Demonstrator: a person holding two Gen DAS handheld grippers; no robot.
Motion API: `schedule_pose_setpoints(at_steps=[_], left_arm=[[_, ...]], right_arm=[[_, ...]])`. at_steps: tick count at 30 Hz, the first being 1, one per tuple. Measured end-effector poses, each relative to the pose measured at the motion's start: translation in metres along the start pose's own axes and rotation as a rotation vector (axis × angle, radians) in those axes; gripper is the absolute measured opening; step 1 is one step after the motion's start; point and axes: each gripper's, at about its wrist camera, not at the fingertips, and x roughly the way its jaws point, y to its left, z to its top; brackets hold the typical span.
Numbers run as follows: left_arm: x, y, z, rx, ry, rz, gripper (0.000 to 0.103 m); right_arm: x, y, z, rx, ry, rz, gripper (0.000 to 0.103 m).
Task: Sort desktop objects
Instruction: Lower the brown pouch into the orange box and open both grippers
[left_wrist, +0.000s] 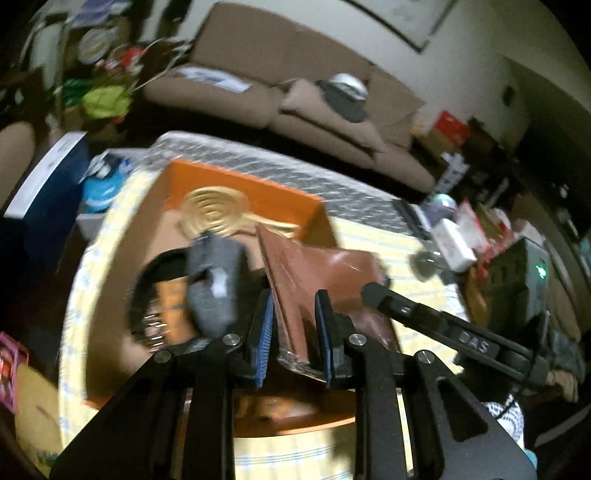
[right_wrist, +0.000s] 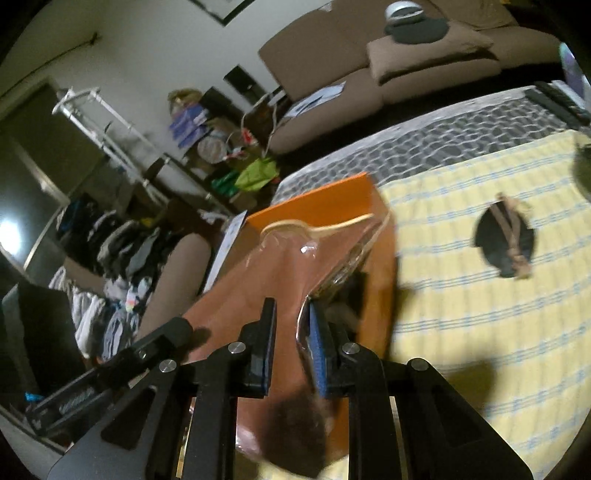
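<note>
A flat brown packet (left_wrist: 325, 273) in clear wrap hangs tilted above an open orange box (left_wrist: 236, 184). My left gripper (left_wrist: 294, 299) is shut on the packet's near edge, blue pads on either side. In the right wrist view the same packet (right_wrist: 258, 280) runs between the pads of my right gripper (right_wrist: 291, 306), which is shut on its clear wrap, over the orange box (right_wrist: 317, 206). The right gripper's black finger (left_wrist: 391, 302) shows beside the packet. Inside the box lie a gold spiral piece (left_wrist: 214, 210), a grey mouse (left_wrist: 214, 284) and a black cable loop (left_wrist: 147, 280).
The box sits on a yellow checked cloth (right_wrist: 480, 332) over a table. A black round object with a brown strap (right_wrist: 504, 240) lies on the cloth to the right. Small bottles and boxes (left_wrist: 454, 240) crowd the table's right end. A brown sofa (left_wrist: 295, 92) stands behind.
</note>
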Motion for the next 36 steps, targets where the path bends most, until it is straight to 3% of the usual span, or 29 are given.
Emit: schedule_pose_setpoints(at_steps=[7, 9, 11, 13, 18, 23, 27, 33, 36], left_arm=[[0.001, 0.045, -0.005, -0.061, 0.082, 0.132, 0.02], [-0.001, 0.049, -0.008, -0.042, 0.107, 0.208, 0.021], [-0.004, 0.052, -0.011, 0.006, 0.107, 0.367, 0.026], [-0.007, 0.051, -0.011, 0.044, 0.074, 0.48, 0.028], [-0.005, 0.043, -0.012, 0.043, 0.053, 0.418, 0.03], [0.031, 0.025, -0.018, 0.075, 0.153, 0.319, 0.028], [0.058, 0.036, -0.029, 0.051, 0.222, 0.345, 0.029], [0.061, 0.038, -0.033, 0.052, 0.216, 0.354, 0.03], [0.055, 0.037, -0.03, 0.038, 0.212, 0.365, 0.03]], right_arm=[[0.049, 0.027, -0.014, -0.034, 0.052, 0.011, 0.018], [0.06, 0.034, -0.016, -0.039, 0.059, 0.021, 0.019], [0.071, 0.04, -0.016, -0.049, 0.071, 0.028, 0.019], [0.084, 0.046, -0.017, -0.059, 0.096, 0.023, 0.019], [0.107, 0.051, -0.026, -0.104, 0.17, -0.059, 0.022], [0.1, 0.053, -0.029, -0.157, 0.191, -0.103, 0.021], [0.098, 0.049, -0.033, -0.205, 0.218, -0.18, 0.019], [0.098, 0.046, -0.04, -0.24, 0.236, -0.201, 0.018], [0.094, 0.048, -0.037, -0.238, 0.241, -0.198, 0.022]])
